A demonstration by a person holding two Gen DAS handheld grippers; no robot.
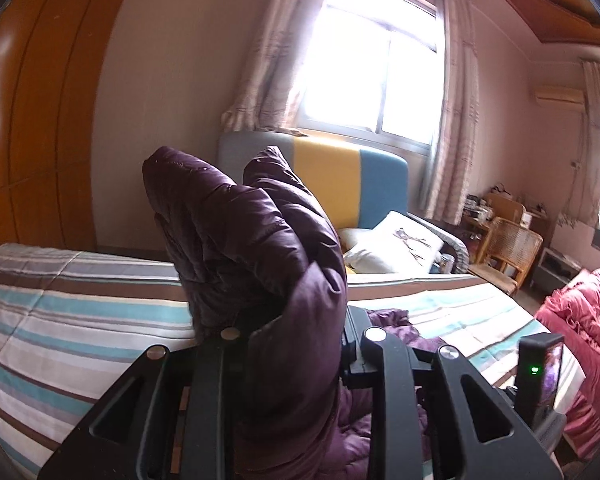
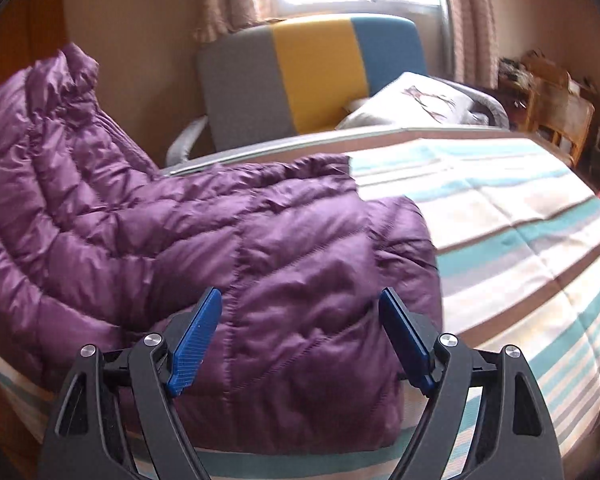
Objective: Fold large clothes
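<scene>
Your left gripper (image 1: 288,332) sits at the bottom centre of its view, jaws nearly closed on a bunched fold of the purple down jacket (image 1: 256,240), which rises up the middle of the frame. Your right gripper (image 2: 300,336), low in its own view, has its blue pads (image 2: 192,344) spread wide with nothing clamped; the quilted jacket (image 2: 220,248) lies just beyond them, filling the left and centre. It rests on a striped bedspread (image 2: 500,216). A grey, yellow and blue headboard (image 2: 312,76) stands behind.
</scene>
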